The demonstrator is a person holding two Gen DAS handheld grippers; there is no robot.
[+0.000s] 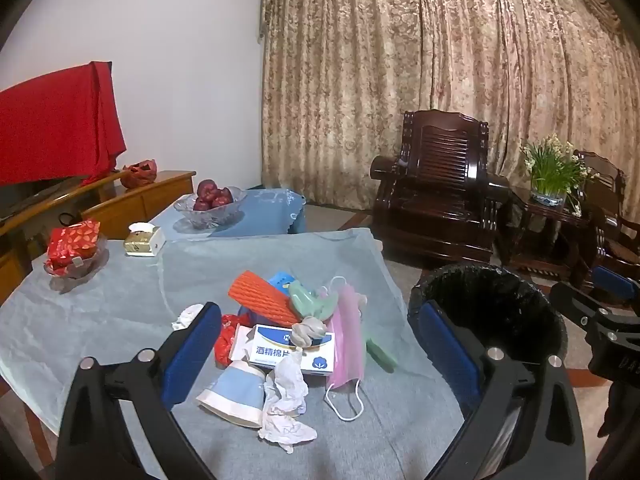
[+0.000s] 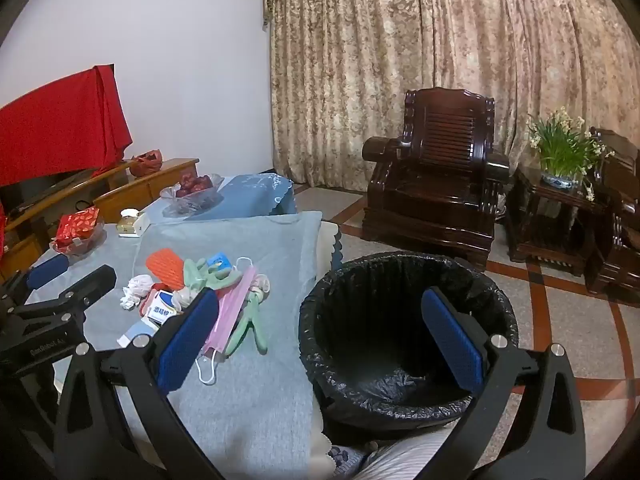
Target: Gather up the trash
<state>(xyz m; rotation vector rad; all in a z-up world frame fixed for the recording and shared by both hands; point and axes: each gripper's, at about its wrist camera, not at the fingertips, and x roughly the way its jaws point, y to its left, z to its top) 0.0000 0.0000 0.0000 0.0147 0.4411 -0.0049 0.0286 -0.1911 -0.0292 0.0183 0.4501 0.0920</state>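
A pile of trash lies on the grey-blue tablecloth (image 1: pixel 100 320): an orange foam net (image 1: pixel 262 300), a white-and-blue box (image 1: pixel 296 350), a pink face mask (image 1: pixel 349 336), crumpled tissue (image 1: pixel 286 400), a paper cup (image 1: pixel 236 394) and green gloves (image 1: pixel 310 300). My left gripper (image 1: pixel 320 352) is open above the pile, empty. A black-lined trash bin (image 2: pixel 404 332) stands on the floor right of the table. My right gripper (image 2: pixel 320 336) is open and empty, over the gap between table and bin. The pile also shows in the right wrist view (image 2: pixel 200 292).
A glass bowl of apples (image 1: pixel 210 200), a gold tissue box (image 1: pixel 144 240) and a dish of red packets (image 1: pixel 74 250) stand at the table's far side. A dark wooden armchair (image 1: pixel 436 188) and a side table with a plant (image 1: pixel 552 172) stand beyond the bin.
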